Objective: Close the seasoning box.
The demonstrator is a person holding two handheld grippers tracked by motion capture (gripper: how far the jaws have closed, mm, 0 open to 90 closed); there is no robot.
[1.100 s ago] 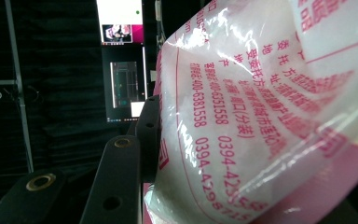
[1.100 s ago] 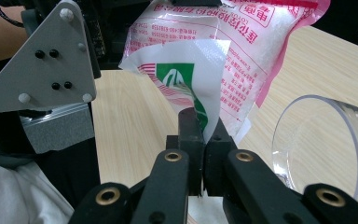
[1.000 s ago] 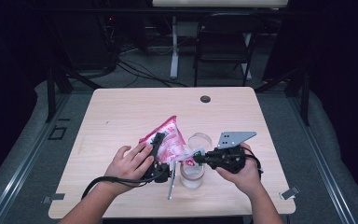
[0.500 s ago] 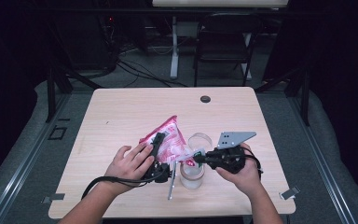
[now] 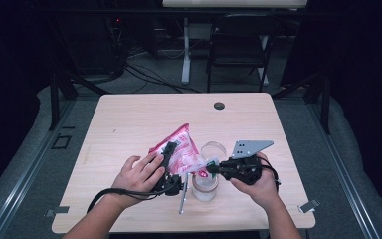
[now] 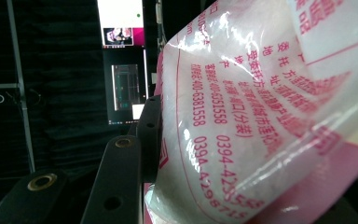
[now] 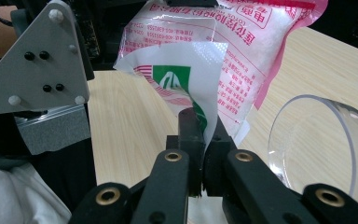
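- A pale wooden table point(image 5: 129, 129) stands in a dark room, with a black chair point(image 5: 238, 47) and cables on the floor beyond it.
- Nearest the person, the right gripper point(image 5: 214, 168) has its jaws pressed together on a torn corner of the bag point(image 7: 193, 81), white with a green mark.
- Just below that corner stands a clear glass cup point(image 5: 205, 185); a second clear cup point(image 5: 214, 150) sits just behind it.
- The left gripper point(image 5: 171, 157) is clamped on the body of the pink and white bag point(image 5: 179, 149), which is lifted and tilted over the near middle of the table.
- In the left gripper view, the bag point(image 6: 261, 116) presses against one black jaw.
- Farther back, a small dark round grommet point(image 5: 219, 105) lies near the table's far edge.
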